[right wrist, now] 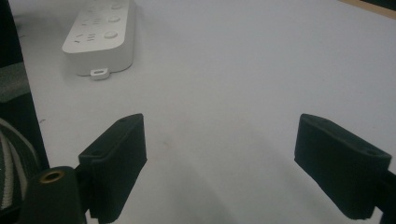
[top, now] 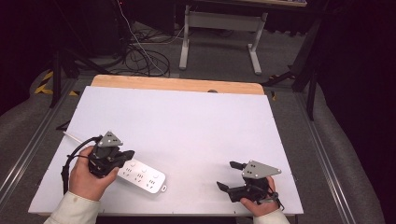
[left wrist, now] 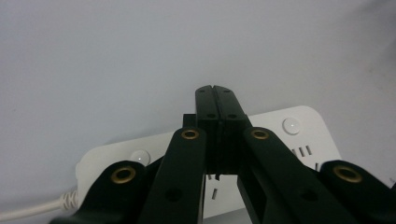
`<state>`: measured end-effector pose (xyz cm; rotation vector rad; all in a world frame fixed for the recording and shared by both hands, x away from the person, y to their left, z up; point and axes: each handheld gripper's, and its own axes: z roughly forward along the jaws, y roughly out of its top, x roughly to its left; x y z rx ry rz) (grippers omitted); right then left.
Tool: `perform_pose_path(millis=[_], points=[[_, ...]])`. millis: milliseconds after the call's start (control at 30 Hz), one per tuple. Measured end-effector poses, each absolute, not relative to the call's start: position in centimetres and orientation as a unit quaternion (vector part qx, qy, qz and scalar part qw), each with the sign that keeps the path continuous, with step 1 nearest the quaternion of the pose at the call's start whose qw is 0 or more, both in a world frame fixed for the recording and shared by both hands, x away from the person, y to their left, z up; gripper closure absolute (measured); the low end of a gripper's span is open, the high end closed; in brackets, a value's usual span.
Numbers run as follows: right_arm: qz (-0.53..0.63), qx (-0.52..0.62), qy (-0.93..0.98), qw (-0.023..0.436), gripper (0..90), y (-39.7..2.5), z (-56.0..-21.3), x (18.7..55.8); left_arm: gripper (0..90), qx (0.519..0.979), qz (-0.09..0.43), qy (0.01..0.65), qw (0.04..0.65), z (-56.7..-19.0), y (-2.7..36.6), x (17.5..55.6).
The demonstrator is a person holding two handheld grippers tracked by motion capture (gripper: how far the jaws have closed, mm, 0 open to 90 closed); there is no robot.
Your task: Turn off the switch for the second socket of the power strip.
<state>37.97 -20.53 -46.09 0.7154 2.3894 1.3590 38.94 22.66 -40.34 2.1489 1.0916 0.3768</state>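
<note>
Looking down on the white table (top: 187, 121), we see our left tool (top: 122, 156) poised over the near end of the white power strip (top: 142, 175), its jaws pressed together with nothing between them. Along that tool's own jaws, the strip (left wrist: 299, 135) lies just beneath and beyond the tips, one round button to each side, and its white cord (left wrist: 32, 210) trails off at the lower left. Our right tool (top: 226, 175) rests well apart from the strip, jaws spread wide and empty; ahead of it and to its left, the strip (right wrist: 100, 35) lies flat.
</note>
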Motion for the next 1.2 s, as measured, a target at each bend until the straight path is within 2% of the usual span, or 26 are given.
perform_pose_path(millis=[133, 233, 333, 367, 400, 500, 533, 567, 867, 933, 1200], points=[[0.474, 0.250, 0.831, 0.150, 17.4, -20.6, -46.1, 38.0, 68.1, 0.815, 0.151, 0.401, 0.390, -40.4, 22.8, 38.6], [0.475, 0.249, 0.831, 0.148, 17.4, -20.6, -46.1, 38.0, 57.7, 0.813, 0.160, 0.395, 0.397, -40.4, 22.8, 38.4], [0.475, 0.249, 0.831, 0.148, 17.4, -20.6, -46.1, 38.0, 50.5, 0.809, 0.172, 0.381, 0.414, -40.3, 22.9, 38.2], [0.474, 0.249, 0.831, 0.148, 17.4, -20.6, -46.1, 38.0, 50.5, 0.806, 0.178, 0.378, 0.419, -40.2, 23.0, 38.1], [0.475, 0.249, 0.831, 0.149, 17.4, -20.6, -46.1, 38.0, 42.5, 0.805, 0.177, 0.380, 0.419, -40.1, 23.0, 38.1], [0.476, 0.249, 0.830, 0.150, 17.4, -20.7, -46.1, 38.0, 33.4, 0.803, 0.179, 0.380, 0.423, -39.9, 23.1, 37.9], [0.476, 0.249, 0.830, 0.150, 17.4, -20.7, -46.1, 38.0, 33.4, 0.802, 0.179, 0.379, 0.425, -39.8, 23.2, 37.8], [0.475, 0.250, 0.830, 0.151, 17.4, -20.7, -46.1, 38.0, 29.7, 0.801, 0.179, 0.380, 0.427, -39.7, 23.2, 37.8], [0.475, 0.250, 0.830, 0.150, 17.4, -20.7, -46.1, 38.0, 24.4, 0.803, 0.181, 0.358, 0.440, -39.3, 23.5, 37.4], [0.475, 0.250, 0.830, 0.151, 17.4, -20.7, -46.1, 38.0, 18.1, 0.805, 0.182, 0.349, 0.444, -39.3, 23.7, 37.2], [0.479, 0.250, 0.827, 0.154, 17.4, -20.8, -46.0, 37.9, 14.2, 0.805, 0.195, 0.306, 0.469, -39.0, 25.5, 36.0]])
